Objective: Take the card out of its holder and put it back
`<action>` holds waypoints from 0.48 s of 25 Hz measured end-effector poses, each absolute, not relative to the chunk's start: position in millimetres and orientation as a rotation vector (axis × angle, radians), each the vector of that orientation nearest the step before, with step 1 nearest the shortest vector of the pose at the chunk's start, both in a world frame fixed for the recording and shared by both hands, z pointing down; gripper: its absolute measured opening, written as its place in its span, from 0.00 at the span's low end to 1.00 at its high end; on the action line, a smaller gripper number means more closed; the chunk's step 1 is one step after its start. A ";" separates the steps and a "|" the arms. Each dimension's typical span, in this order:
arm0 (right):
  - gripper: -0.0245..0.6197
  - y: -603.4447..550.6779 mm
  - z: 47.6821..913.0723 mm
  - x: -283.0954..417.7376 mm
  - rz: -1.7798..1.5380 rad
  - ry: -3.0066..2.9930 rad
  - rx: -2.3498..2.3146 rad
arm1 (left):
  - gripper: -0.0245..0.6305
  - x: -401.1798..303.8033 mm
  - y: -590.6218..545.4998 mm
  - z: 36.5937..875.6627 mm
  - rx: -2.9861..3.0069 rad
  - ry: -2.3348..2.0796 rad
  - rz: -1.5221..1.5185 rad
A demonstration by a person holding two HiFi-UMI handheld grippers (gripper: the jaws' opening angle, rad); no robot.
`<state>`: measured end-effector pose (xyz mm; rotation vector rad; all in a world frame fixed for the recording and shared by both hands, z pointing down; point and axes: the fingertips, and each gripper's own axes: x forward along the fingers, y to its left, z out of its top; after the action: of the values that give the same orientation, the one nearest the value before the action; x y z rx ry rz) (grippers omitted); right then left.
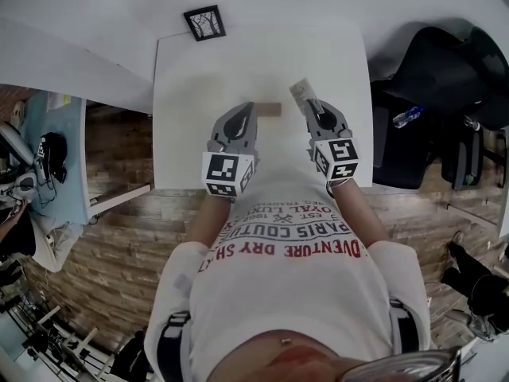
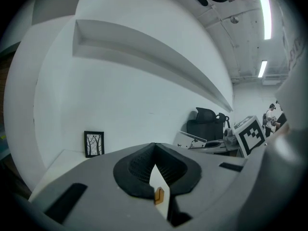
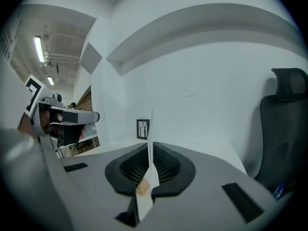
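Reaching arms: a person in a white printed T-shirt (image 1: 286,293) stretches both arms over the near edge of a white counter (image 1: 191,78), with a gripping tool in each hand.
Left claw (image 1: 250,108): its jaws are drawn together with nothing seen between the tips. It lies low and nearly level, its tip just beside the left end of the holder, likely to brace it. Whether it touches the holder cannot be made out.
Right claw (image 1: 309,107): pinched narrow on the card, gripping its near end so the rest stands free beyond the tips.
Holder (image 1: 270,110): a short wooden block lying crosswise on the counter between the two claws, with no card in it.
Card (image 1: 300,91): small and white, out of the holder, carried to its right and slightly farther back. The right gripper view shows it edge-on, a pose that would suit sliding it back in.
Task stage: removal looks done. Lining the card up over the holder and returning it is judged to be what is left.
Farthest: a small black picture frame (image 1: 205,22) with a tree drawing stands at the counter's back, by the white wall.
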<state>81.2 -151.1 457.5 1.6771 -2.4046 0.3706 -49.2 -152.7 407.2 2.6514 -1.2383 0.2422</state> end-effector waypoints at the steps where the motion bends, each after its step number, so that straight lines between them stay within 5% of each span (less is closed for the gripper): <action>1: 0.09 -151.8 456.8 81.3 0.366 -2.407 1.675 | 0.07 -50.5 -153.2 406.4 2.645 -1.248 0.233; 12: 0.09 -149.5 458.7 79.9 0.362 -2.424 1.638 | 0.07 -59.8 -152.6 413.2 2.580 -1.284 0.224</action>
<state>79.9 -149.5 458.7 1.6379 -2.4242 0.3624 -59.8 -152.6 413.2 2.5796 -1.2842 0.2242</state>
